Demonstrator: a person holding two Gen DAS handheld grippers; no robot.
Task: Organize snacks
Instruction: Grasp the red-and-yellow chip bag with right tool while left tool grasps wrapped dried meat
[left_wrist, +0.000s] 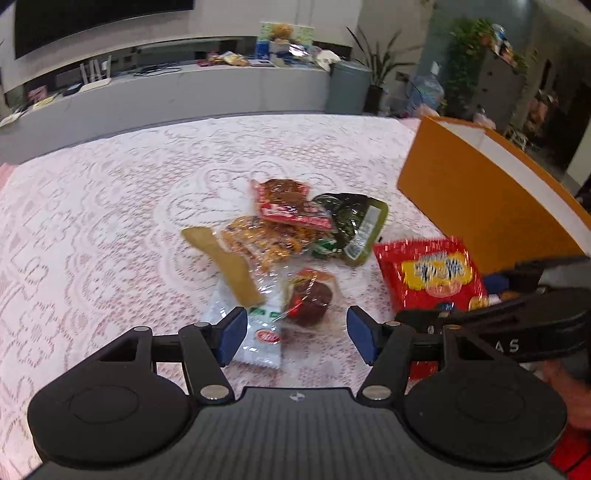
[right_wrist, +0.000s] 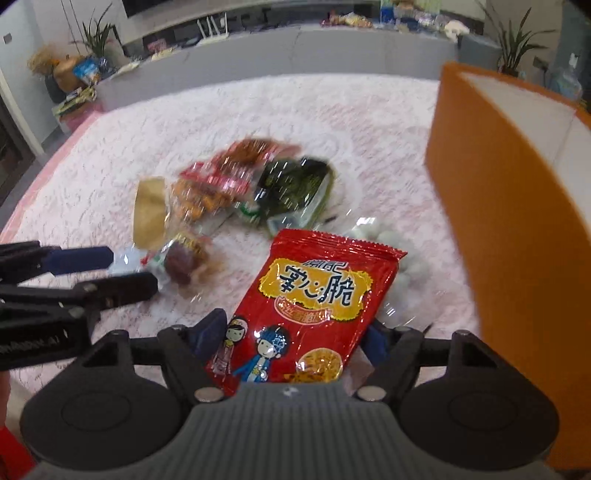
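My right gripper (right_wrist: 295, 338) is shut on a red snack bag (right_wrist: 314, 295) with a yellow label; the bag stands out sharp between both blue pads and fills the gap. An orange box (right_wrist: 498, 221) with a white inside rises just to its right. My left gripper (left_wrist: 297, 332) is open and hovers above a clear-wrapped brown cake (left_wrist: 310, 295) and a white packet (left_wrist: 262, 332), with nothing gripped. Behind them lies a pile: a red pack (left_wrist: 288, 206), a dark green pack (left_wrist: 354, 225), an orange snack bag (left_wrist: 258, 240) and a tan strip (left_wrist: 232, 266).
A pink-and-white lace cloth (left_wrist: 110, 221) covers the table. A clear bag of pale round sweets (right_wrist: 373, 236) lies behind the red bag, near the box. Beyond the table's far edge stand a grey cabinet (left_wrist: 221, 96) and potted plants.
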